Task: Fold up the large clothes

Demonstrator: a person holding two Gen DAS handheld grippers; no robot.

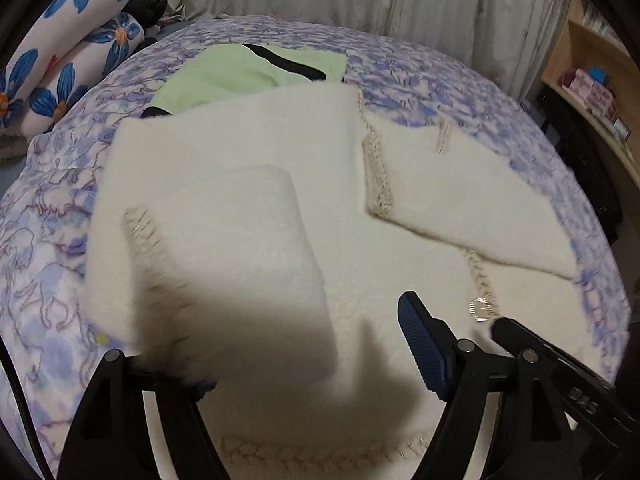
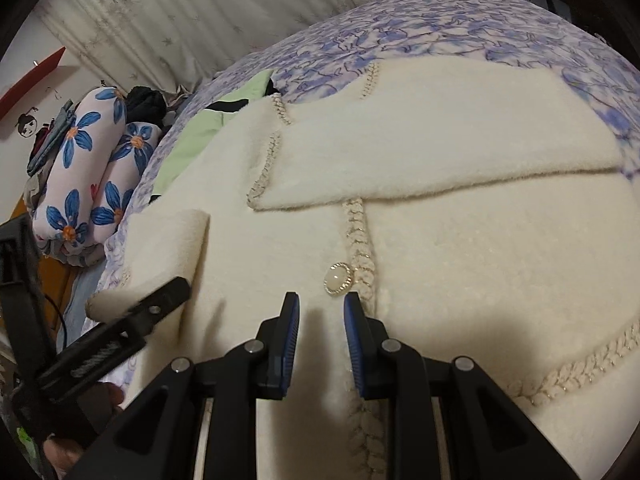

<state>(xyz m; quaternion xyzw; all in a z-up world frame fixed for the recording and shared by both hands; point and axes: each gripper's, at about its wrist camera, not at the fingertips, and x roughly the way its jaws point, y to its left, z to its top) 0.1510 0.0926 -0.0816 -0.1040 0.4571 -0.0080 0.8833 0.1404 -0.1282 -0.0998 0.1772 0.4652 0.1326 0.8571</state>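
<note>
A fluffy cream cardigan (image 2: 460, 240) is laid out in the middle of the bed (image 2: 440, 28), with its round button (image 2: 339, 278) facing up. One sleeve (image 2: 440, 152) is folded across the chest. The other sleeve (image 1: 224, 248) is seen in the left wrist view, folded over the front.

The left tool (image 1: 304, 344) is open wide. The end of that sleeve lies over one of its fingers, but it is not pinched. The right tool (image 2: 321, 344) is held just above the button band. Its jaws are only a little apart, and nothing is held between them.

The sleeve-folding step looks almost done. Next, the bottom hem (image 2: 576, 368) probably needs to be picked up by both tools and brought up toward the collar. Care is needed so the folded sleeves are not pulled loose.

A green garment (image 1: 248, 76) lies toward the far side of the bed, partly under the cardigan. Flowered pillows (image 2: 92, 176) are stacked beside the bed.
</note>
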